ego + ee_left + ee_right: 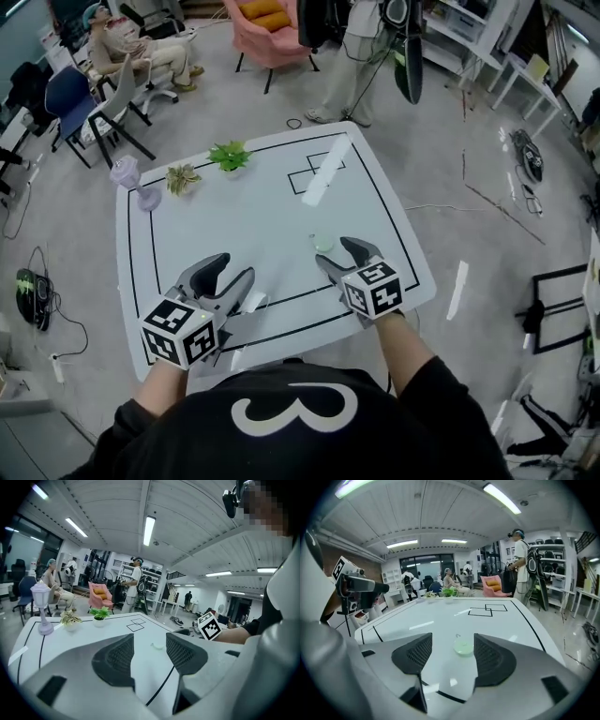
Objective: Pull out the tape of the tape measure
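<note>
You are holding both tongs low over the near edge of the white worktop (272,202). The tape measure (322,242) is lying flat on it, right of centre and inside the black border line. It is showing as a small, round, pale green disc, glossy on top, with a thin little loop at its far edge. In the right gripper view the disc is sitting just beyond the tips of the right tongs (453,641), a little nearer the right jaw, and neither jaw is touching it. Those jaws are standing spread with only bare worktop between them. The left tongs (232,270) are hovering well to the left of the disc, also spread and gripping nothing. From there the tape measure is appearing as a faint pale spot farther out. Two small potted plants (229,156) and a lavender lamp-shaped ornament (131,178) are standing at the far left.
</note>
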`<state>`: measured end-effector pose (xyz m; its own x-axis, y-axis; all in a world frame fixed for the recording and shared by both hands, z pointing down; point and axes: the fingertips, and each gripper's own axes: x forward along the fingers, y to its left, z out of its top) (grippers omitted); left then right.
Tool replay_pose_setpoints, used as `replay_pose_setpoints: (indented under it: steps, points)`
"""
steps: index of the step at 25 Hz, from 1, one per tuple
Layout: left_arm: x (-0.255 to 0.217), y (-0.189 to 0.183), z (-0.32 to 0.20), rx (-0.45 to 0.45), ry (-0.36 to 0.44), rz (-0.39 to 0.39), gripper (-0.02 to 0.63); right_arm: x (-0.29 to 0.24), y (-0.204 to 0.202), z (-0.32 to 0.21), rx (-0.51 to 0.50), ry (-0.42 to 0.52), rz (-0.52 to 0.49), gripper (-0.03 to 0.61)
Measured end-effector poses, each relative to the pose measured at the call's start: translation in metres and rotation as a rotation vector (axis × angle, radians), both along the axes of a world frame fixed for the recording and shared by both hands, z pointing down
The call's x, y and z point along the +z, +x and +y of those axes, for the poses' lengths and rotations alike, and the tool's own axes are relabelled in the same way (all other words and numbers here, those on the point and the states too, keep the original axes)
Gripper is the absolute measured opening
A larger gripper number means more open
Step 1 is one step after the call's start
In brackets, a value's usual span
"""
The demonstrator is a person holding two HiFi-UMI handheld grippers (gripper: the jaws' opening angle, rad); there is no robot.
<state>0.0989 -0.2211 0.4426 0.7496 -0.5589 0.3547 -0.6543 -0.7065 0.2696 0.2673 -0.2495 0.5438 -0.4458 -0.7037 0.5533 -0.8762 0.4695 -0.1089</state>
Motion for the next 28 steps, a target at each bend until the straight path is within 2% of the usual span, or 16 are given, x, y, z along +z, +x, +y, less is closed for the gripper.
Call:
replay_pose_setpoints:
  steps: [4, 10, 18, 23, 28]
  points:
    - [0.007, -0.005, -0.005, -0.061, -0.014, -0.002, 0.198, 0.021, 0.0, -0.021, -0.062, -0.051, 0.054, 0.258]
    - [0.017, -0.017, -0.009, -0.102, -0.044, -0.016, 0.198, 0.048, -0.002, -0.032, -0.1, -0.128, 0.114, 0.258]
    - [0.016, -0.03, -0.009, -0.116, -0.075, -0.007, 0.198, 0.061, 0.004, -0.035, -0.088, -0.162, 0.175, 0.256]
    - [0.015, -0.041, -0.013, -0.118, -0.095, -0.008, 0.198, 0.061, 0.003, -0.035, -0.08, -0.171, 0.175, 0.252]
    - [0.013, -0.047, -0.014, -0.119, -0.114, 0.0, 0.196, 0.061, 0.007, -0.039, -0.056, -0.189, 0.174, 0.219]
